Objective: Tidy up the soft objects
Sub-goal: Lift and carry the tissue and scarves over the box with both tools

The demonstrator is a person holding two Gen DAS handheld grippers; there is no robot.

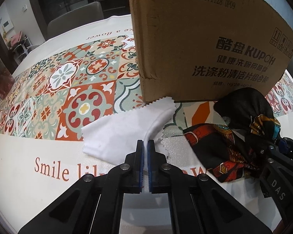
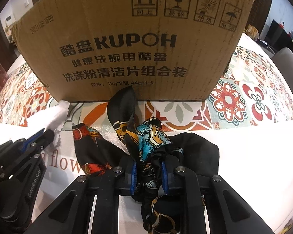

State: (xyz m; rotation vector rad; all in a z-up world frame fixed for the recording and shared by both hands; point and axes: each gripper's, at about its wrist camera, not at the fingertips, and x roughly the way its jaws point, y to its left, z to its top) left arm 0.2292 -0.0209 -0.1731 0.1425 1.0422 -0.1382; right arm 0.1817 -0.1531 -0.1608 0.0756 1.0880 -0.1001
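My left gripper (image 1: 145, 146) is pinched on a raised fold of the white cloth (image 1: 117, 132), which lies on the table (image 1: 29, 175) just near of the box (image 1: 205, 44), its far corner touching the box's base. My right gripper (image 2: 148, 173) is clamped on a bunch of the black printed scarf (image 2: 146, 142), to the right of the cloth, one end curling up against the box front. Both look light, limp and thin; the scarf seems silky, so I judge it may slip. I'd grip bunched folds, not single edges, and expect loose ends to trail when lifting over the box wall.
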